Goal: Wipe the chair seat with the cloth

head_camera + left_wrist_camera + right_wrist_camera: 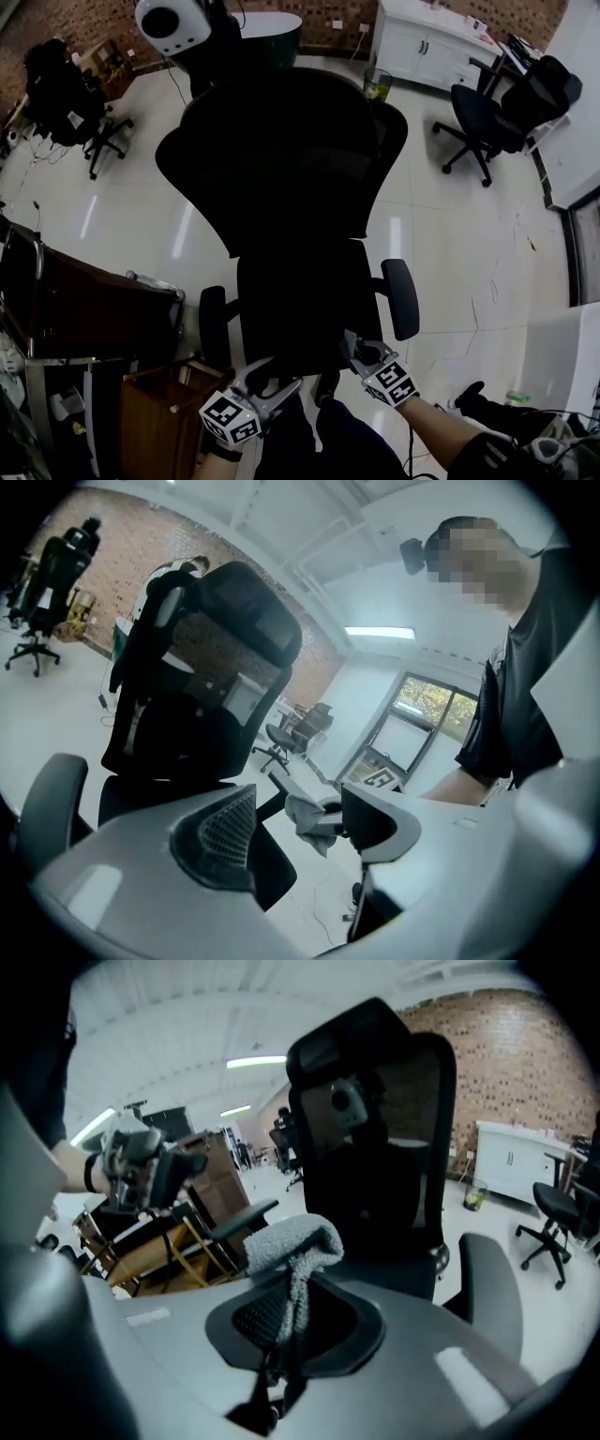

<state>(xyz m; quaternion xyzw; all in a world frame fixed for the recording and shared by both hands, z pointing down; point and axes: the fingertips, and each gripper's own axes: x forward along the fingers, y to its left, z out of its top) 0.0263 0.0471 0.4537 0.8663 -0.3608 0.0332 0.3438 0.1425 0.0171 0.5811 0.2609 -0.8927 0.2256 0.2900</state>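
Note:
A black office chair stands in front of me, its seat dark below the tall mesh backrest. My right gripper hovers at the seat's front right corner, shut on a grey fluffy cloth that bulges out above its jaws. The same cloth shows in the left gripper view, hanging from the right gripper. My left gripper is at the seat's front left edge, open, with nothing between its jaws. The chair's backrest rises ahead of it.
Padded armrests flank the seat. A dark wooden desk and a wooden box stand close on the left. Other office chairs, white cabinets and a bin stand farther off on the glossy floor.

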